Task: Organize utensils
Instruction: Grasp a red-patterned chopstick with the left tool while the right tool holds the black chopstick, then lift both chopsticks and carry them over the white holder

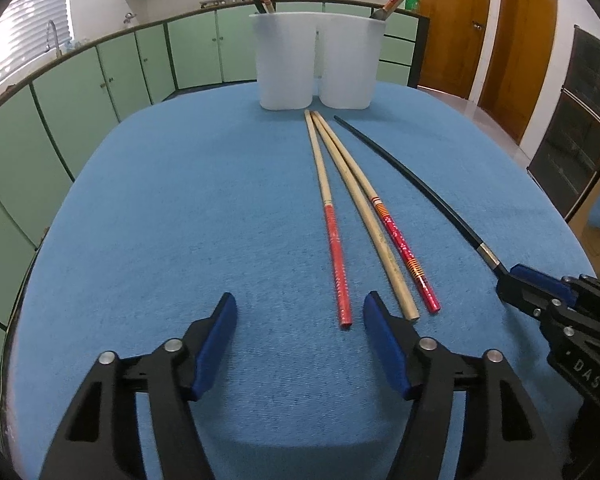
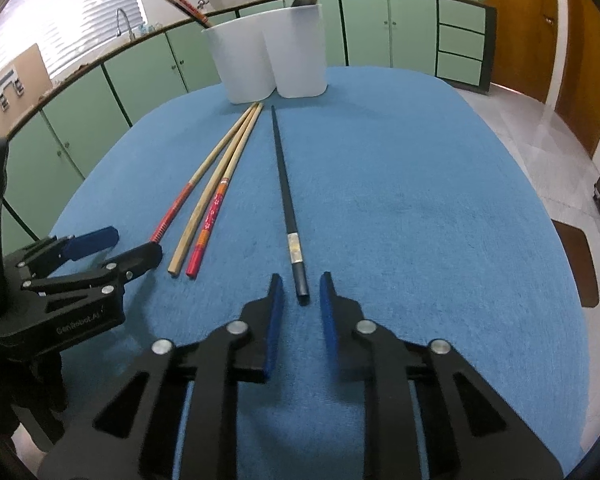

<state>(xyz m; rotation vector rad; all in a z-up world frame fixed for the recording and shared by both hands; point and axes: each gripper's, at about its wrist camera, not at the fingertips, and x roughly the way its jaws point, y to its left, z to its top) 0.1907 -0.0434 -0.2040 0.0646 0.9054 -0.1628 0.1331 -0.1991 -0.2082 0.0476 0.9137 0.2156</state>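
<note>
Left tool point(image 1: 300, 300): wide open with nothing in it, hovering low over the blue surface point(image 1: 160, 220), right by the butt end of the red-handled chopstick point(image 1: 334, 240).
Right tool point(image 2: 301, 278): jaws narrowed around the near end of the black chopstick point(image 2: 284, 184), but I can see cloth on both sides, so I'd say it's not clamped yet.
Still lying out: four sticks, all flat, tips pointing at the holder. That's the red-handled one, a plain wooden one point(image 1: 364, 220), a red patterned one point(image 1: 396, 236) and the black one off to the side.
Already sorted: the white twin holder point(image 1: 286, 68) at the far end has a few chopsticks in one cup and a chopstick plus some dark utensil in the other.
Progress: partway, I reckon.
Hard to tell: how many are inside the cups, since the walls hide them.
</note>
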